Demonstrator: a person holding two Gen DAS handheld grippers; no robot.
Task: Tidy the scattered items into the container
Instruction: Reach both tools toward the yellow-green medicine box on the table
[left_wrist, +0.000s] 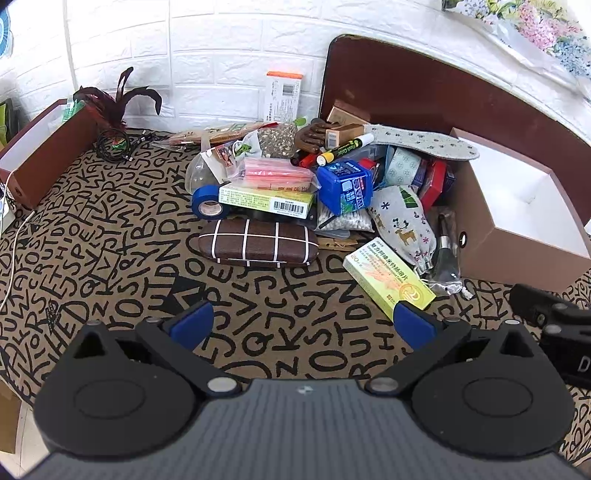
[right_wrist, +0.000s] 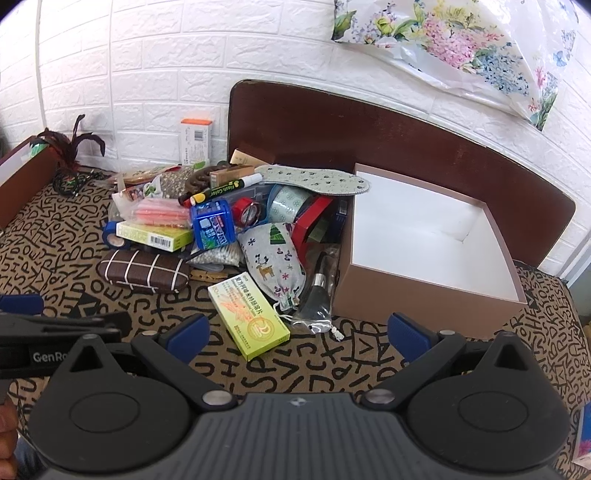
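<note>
A pile of scattered items lies on the letter-print cloth: a brown checked glasses case (left_wrist: 258, 242) (right_wrist: 144, 271), a yellow-green medicine box (left_wrist: 388, 278) (right_wrist: 249, 317), a reindeer pouch (left_wrist: 402, 225) (right_wrist: 275, 264), a blue box (left_wrist: 345, 186) (right_wrist: 214, 225) and a roll of blue tape (left_wrist: 208, 203). An empty pink-brown box (left_wrist: 517, 210) (right_wrist: 424, 240) stands to the right of the pile. My left gripper (left_wrist: 303, 323) is open and empty in front of the pile. My right gripper (right_wrist: 297, 332) is open and empty, with the medicine box just beyond it.
A brown board (right_wrist: 369, 133) leans on the white brick wall behind the box. A second brown box (left_wrist: 48, 147) with a dark feather (left_wrist: 122, 99) and a black cable coil stands at the far left. A makeup brush (right_wrist: 316, 291) lies beside the container.
</note>
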